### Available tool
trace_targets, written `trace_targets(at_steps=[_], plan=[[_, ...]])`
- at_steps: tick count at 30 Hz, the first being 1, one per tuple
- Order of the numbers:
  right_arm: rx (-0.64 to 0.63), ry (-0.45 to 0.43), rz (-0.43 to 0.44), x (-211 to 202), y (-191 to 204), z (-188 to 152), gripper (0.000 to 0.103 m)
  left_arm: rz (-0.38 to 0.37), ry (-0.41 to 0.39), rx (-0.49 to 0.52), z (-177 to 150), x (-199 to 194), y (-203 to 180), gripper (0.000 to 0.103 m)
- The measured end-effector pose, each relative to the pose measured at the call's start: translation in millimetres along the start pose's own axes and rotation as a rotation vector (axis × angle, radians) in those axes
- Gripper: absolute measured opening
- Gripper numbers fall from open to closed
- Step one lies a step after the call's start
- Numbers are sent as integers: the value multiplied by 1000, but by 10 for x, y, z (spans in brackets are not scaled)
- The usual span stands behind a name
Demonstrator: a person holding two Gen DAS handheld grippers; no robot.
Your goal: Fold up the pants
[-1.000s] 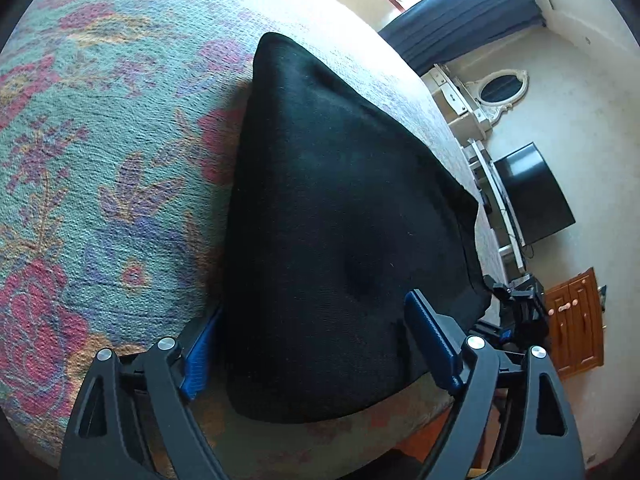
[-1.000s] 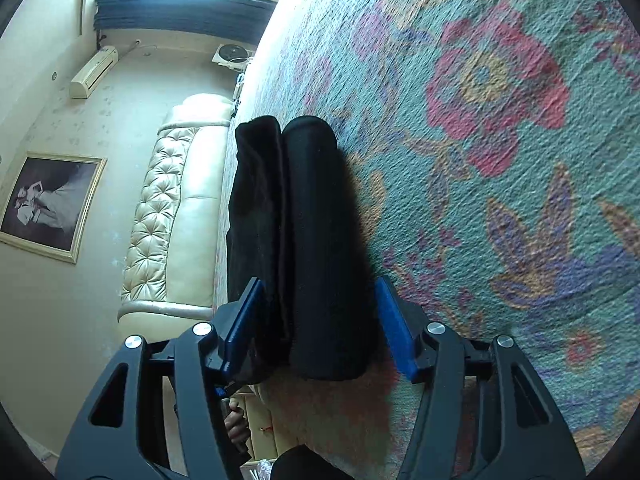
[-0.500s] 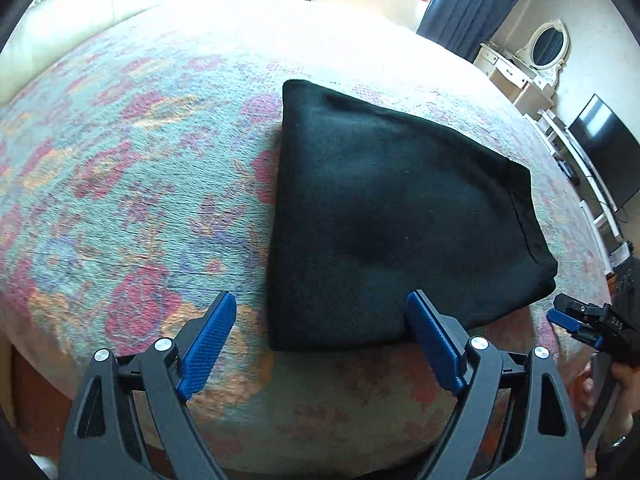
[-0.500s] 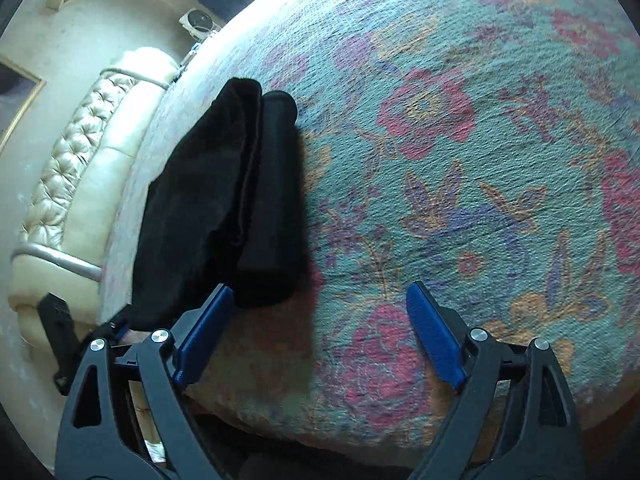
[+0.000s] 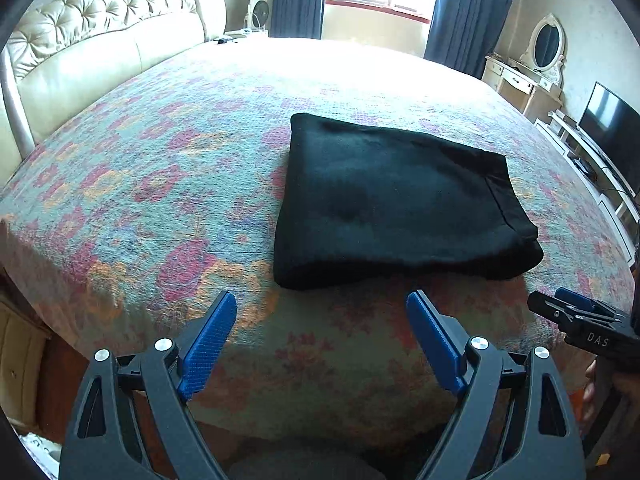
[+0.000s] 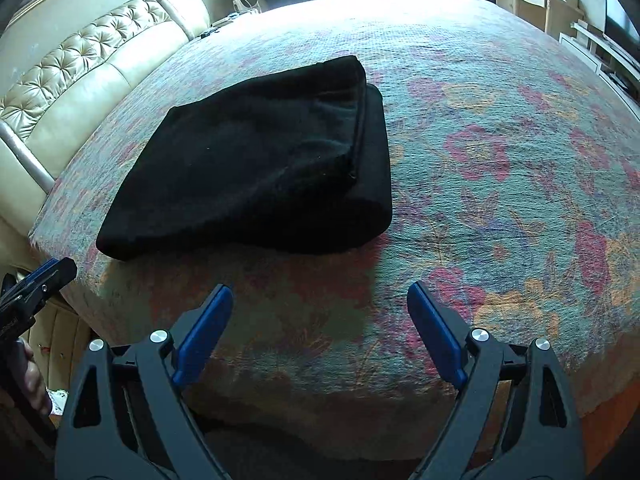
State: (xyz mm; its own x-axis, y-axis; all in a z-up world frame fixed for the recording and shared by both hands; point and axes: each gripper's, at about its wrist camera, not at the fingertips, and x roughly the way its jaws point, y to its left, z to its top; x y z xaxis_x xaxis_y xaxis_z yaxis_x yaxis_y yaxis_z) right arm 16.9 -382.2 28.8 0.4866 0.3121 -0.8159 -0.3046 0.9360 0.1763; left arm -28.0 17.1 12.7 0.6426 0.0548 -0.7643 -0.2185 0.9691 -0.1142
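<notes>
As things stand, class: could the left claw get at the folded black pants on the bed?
Probably yes. The left claw is open and points at the folded black pants, with only bare floral bedspread between them. The right claw sits off to the side, not in the path.

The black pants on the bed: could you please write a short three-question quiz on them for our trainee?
1. True or false: the left gripper is shut on the black pants.
2. The pants lie on: A) the floral bedspread; B) the floor; C) the dresser.
3. Fill in: both the left gripper and the right gripper are ___.

Key: 1 false; 2 A; 3 open.
</notes>
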Motion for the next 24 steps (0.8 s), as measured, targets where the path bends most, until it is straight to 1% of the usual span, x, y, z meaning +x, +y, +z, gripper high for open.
trace_targets(at_steps=[2,5,8,12,17,21,24], plan=[[-8,-23,-15,-36,42,-27,89,15,-13,4,-36,-35,-15,86],[-14,-65,-28,-82,83,-79,89,30,-2,7,-80,-54,-17,86],[-25,-82,-32,-115,143,-92,89,33,6,2,-135,-64,-27,86],[-59,-93,-28,-116,209,-88,89,27,24,-3,-159,-9,-51,86],[-71,-99,-34,-102,228,-83,89,40,41,-17,-170,59,-41,86],[-69,-101,-33,-76,219,-70,89,66,64,-40,-188,109,-15,86],[-66,-97,-30,-55,203,-58,89,89,66,-29,-182,120,-26,86]])
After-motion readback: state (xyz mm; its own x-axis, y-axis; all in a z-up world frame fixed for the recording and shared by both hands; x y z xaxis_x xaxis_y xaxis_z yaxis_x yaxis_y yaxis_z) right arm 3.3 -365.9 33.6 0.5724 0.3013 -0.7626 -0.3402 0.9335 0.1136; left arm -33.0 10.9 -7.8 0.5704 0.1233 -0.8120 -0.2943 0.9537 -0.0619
